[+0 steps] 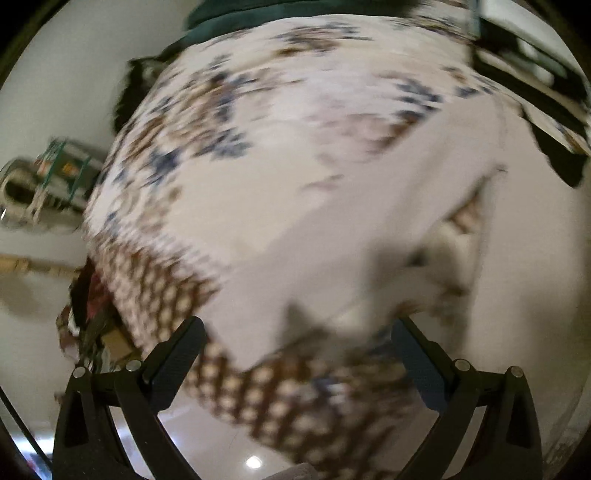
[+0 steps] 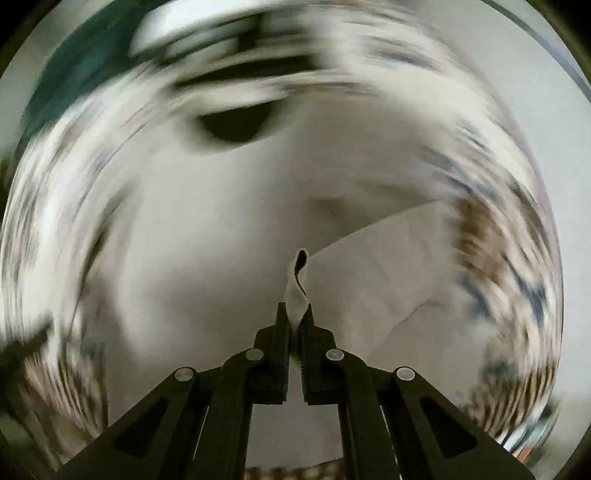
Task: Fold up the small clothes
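Step in hand, as judged: mid-fold, one edge of a white garment being carried while the rest trails; both views are motion-blurred, so the cloth detail is poor; right gripper has its jaws closed tight on a pinched corner of the white fabric, which curls up out of the tips into a small twisted tab; left gripper stands with its fingers wide apart and nothing between them, hanging over the near edge of the bed; the garment lies, in the left wrist view, as a plain white sheet of cloth on the patterned bedspread, toward the right and near part of it, one edge lifted; whether it is a shirt, vest or other item cannot be told; the bedspread is cream with blue and brown floral print and a brown lattice border at the near edge; a dark green cloth shows at the far end; a cluttered shelf stands far left, contents unreadable. Next move, as judged: the free left tool should take the matching corner or pin the cloth, so the carried edge lands square on the opposite edge without dragging the lower layer. Count: grippers, two; white garments visible, one; bedspreads, one; green cloths, one.
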